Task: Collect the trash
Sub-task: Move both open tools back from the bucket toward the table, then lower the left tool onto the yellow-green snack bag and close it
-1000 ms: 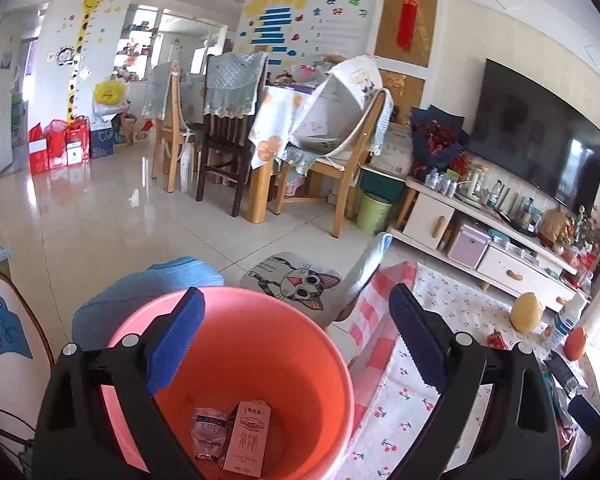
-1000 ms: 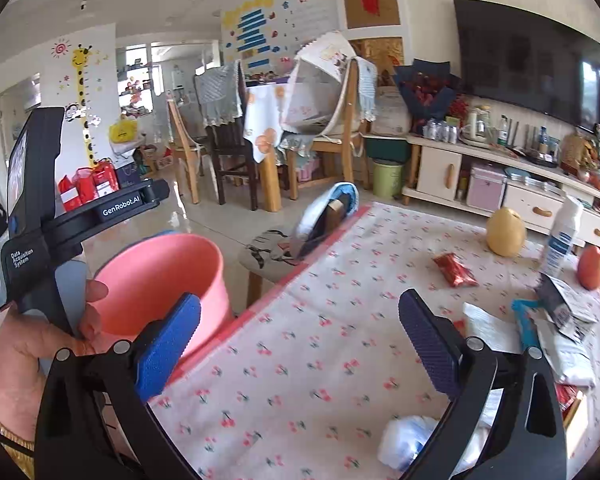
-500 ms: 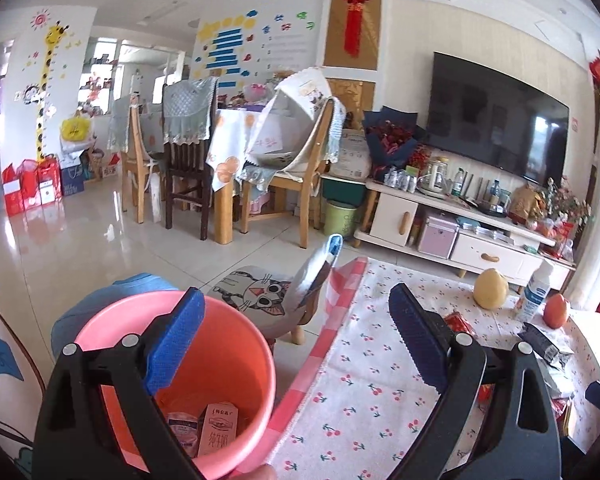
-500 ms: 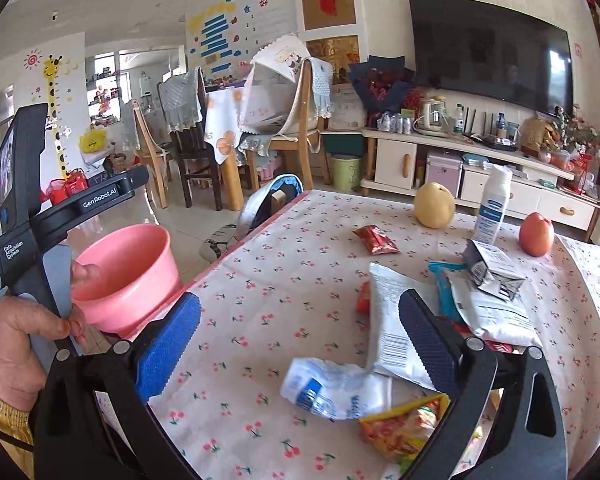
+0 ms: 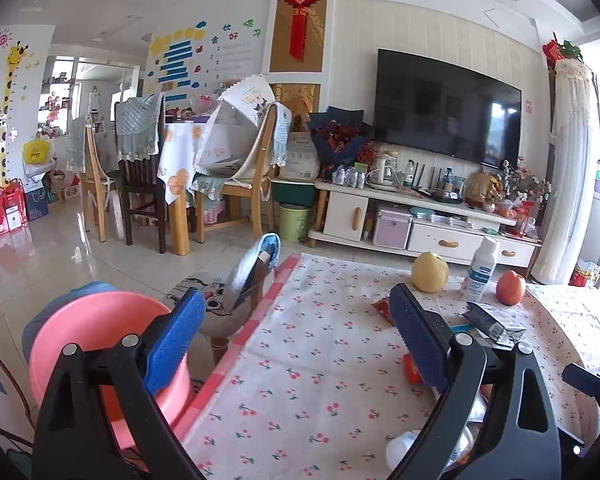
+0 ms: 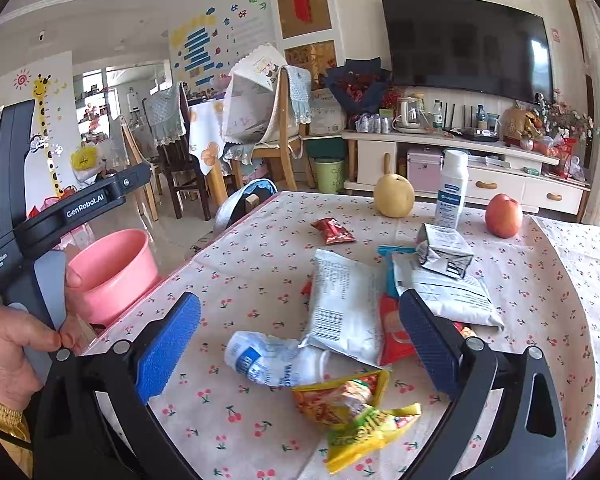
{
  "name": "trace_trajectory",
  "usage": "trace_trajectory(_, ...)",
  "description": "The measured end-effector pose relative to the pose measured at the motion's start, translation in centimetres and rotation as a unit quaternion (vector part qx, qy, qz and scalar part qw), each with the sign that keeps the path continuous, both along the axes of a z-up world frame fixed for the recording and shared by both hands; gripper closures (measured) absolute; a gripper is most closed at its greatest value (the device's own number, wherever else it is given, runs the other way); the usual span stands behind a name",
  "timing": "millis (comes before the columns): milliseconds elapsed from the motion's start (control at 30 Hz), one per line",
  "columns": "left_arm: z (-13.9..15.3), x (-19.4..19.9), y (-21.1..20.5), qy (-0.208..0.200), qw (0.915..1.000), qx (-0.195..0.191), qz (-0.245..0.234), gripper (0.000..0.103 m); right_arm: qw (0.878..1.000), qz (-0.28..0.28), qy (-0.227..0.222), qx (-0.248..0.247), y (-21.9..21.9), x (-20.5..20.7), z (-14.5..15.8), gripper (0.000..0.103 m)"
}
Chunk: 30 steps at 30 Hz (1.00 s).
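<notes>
Cherry-printed cloth covers the bench (image 6: 260,264), on which the litter is seen scattered in a living room with a television and a dining set behind. Nearest the right gripper (image 6: 300,344), whose blue pads are spread wide with nothing between them, a yellow snack wrapper (image 6: 360,412) and a crushed plastic bottle (image 6: 268,360) are found, touching each other. Just beyond, a white foil packet (image 6: 344,308) lies over a red wrapper, with a larger white pouch (image 6: 444,288) and a crumpled carton (image 6: 444,252) beside it. Farther off, a small red sachet (image 6: 334,231) lies apart, and a pear (image 6: 394,196), an upright white bottle (image 6: 452,190) and an apple (image 6: 503,216) stand near the far edge.

All the litter is judged light and yielding. The wrappers would crumple and slide on the cloth, so a raised fold or corner is the better hold; the crushed bottle is likely slippery and is best pinched across its flattened middle.

The left gripper (image 5: 300,340), likewise spread and empty, is held over the bench's near left edge, with the pink basin (image 5: 96,340) beside and below that edge. Only the right view shows the whole litter pile and the hand (image 6: 16,344) on the left gripper's handle; in the left view the pile is mostly hidden behind the right pad. The basin's inside cannot be seen in either view.
</notes>
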<state>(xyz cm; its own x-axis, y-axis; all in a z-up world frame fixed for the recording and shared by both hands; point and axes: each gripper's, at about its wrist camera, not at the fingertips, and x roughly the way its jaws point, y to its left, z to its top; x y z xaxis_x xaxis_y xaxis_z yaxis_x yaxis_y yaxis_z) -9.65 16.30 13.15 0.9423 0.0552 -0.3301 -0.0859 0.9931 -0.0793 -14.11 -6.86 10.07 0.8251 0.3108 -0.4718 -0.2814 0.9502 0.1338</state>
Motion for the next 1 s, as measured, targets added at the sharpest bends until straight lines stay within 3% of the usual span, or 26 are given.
trace_trajectory(200, -0.2, -0.1, -3.5, 0.027, 0.9992, 0.014, -0.027, 0.009, 0.999, -0.036, -0.001, 0.017, -3.9, 0.0, 0.7, 0.005)
trace_trajectory(467, -1.2, -0.8, -8.4, 0.070, 0.9926, 0.017, -0.098, 0.009, 0.993, -0.098, 0.022, 0.070, -10.5, 0.5, 1.0, 0.005)
trace_trajectory(600, -2.5, -1.5, -10.4, 0.103, 0.9837, 0.013, -0.147, 0.009, 0.989, -0.108, 0.041, 0.090, -13.2, 0.6, 0.7, 0.005)
trace_trajectory(800, -5.2, -3.3, -13.3, 0.161, 0.9611, 0.002, -0.225, 0.009, 0.987, -0.111, 0.076, 0.090, -14.7, 1.4, -0.1, 0.005)
trace_trajectory(1000, -7.7, -4.9, -16.2, 0.190, 0.9452, 0.030, -0.264, 0.009, 0.982, -0.098, 0.128, 0.100, -15.6, 3.0, -2.2, 0.005)
